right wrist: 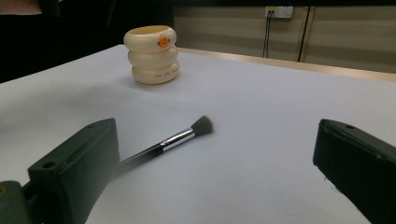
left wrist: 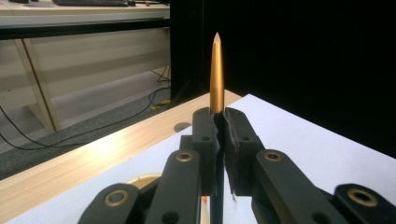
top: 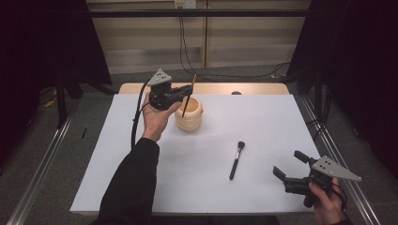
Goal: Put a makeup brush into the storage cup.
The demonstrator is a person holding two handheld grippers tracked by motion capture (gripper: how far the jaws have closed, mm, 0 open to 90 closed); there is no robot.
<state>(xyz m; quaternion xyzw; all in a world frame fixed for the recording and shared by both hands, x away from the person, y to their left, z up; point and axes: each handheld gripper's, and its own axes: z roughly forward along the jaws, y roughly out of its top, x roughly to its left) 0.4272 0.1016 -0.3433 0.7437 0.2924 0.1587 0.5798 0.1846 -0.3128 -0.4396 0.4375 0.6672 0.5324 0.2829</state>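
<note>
My left gripper [top: 187, 92] is shut on a thin stick [top: 189, 93] that is gold at its pointed top and dark lower down. It stands nearly upright, and its lower end reaches down at the mouth of a cream ribbed cup [top: 189, 118]. In the left gripper view the gold tip [left wrist: 216, 74] rises from my left gripper [left wrist: 221, 126], with the cup's rim [left wrist: 140, 179] below. A black makeup brush [top: 236, 159] lies flat on the white table top. My right gripper [top: 287, 163] hovers open at the near right, and between its jaws I see the brush [right wrist: 173, 140] and the cup [right wrist: 152, 53].
The white sheet [top: 263, 117] covers a wooden table whose far edge [top: 211, 88] shows bare. A small dark spot [top: 236, 93] sits on that far edge. Metal rails [top: 42, 164] run along both sides of the table, and cables lie on the floor behind.
</note>
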